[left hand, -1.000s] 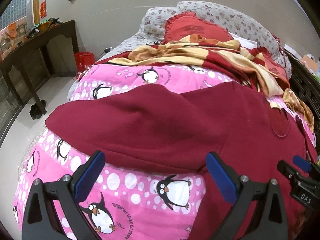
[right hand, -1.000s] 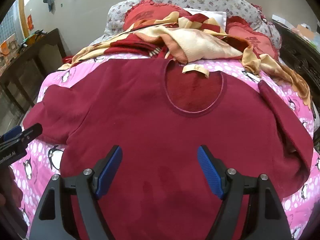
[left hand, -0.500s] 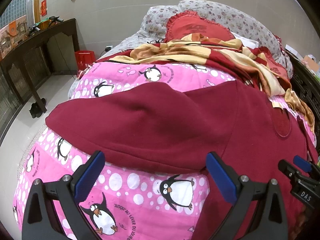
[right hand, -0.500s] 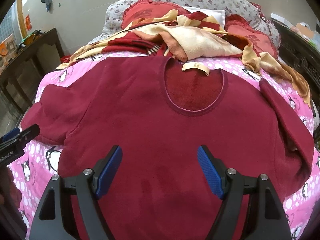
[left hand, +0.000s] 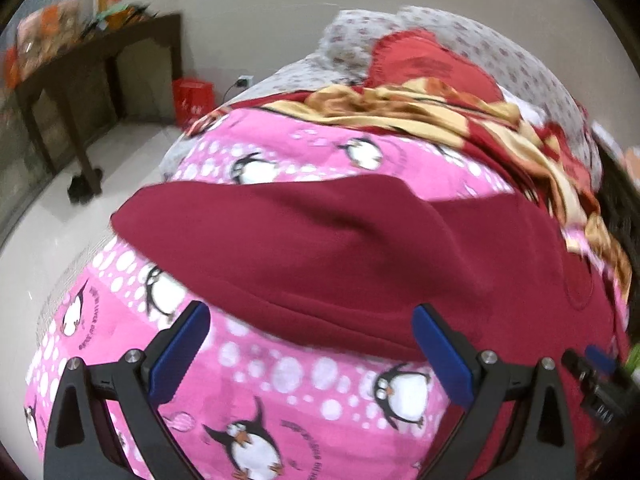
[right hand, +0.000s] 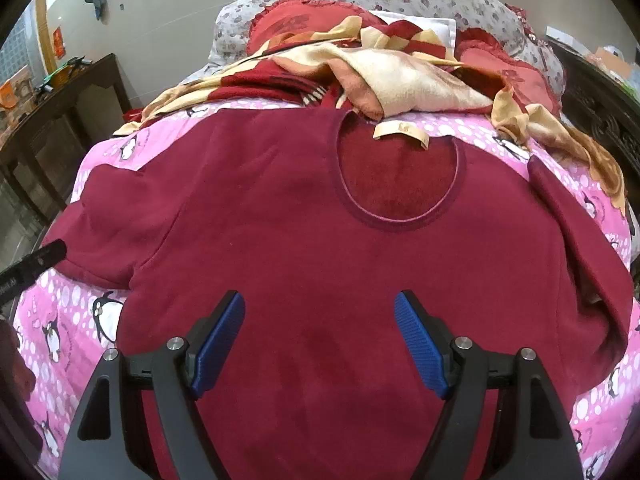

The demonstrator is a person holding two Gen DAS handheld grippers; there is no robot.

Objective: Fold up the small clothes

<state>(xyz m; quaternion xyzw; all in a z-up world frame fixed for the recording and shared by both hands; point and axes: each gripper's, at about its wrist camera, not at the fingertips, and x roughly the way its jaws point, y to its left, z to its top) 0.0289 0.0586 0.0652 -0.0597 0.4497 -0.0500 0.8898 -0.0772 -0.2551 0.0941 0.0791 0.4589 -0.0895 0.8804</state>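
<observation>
A dark red long-sleeved sweater lies spread flat, neck away from me, on a pink penguin-print bedspread. Its beige neck label shows. Its left sleeve stretches out to the left in the left wrist view; its right sleeve lies along the right side. My left gripper is open and empty, hovering just before the left sleeve's lower edge. My right gripper is open and empty above the sweater's lower body. The left gripper's tip shows at the right wrist view's left edge.
A crumpled red and cream blanket and red pillows lie at the head of the bed. A dark wooden table and a red bag stand on the floor to the left. A dark carved bedframe runs along the right.
The left gripper has moved forward and swung, so the sleeve looms closer and the view is blurred. The right gripper has drawn back a little over the sweater. Both stay open.
</observation>
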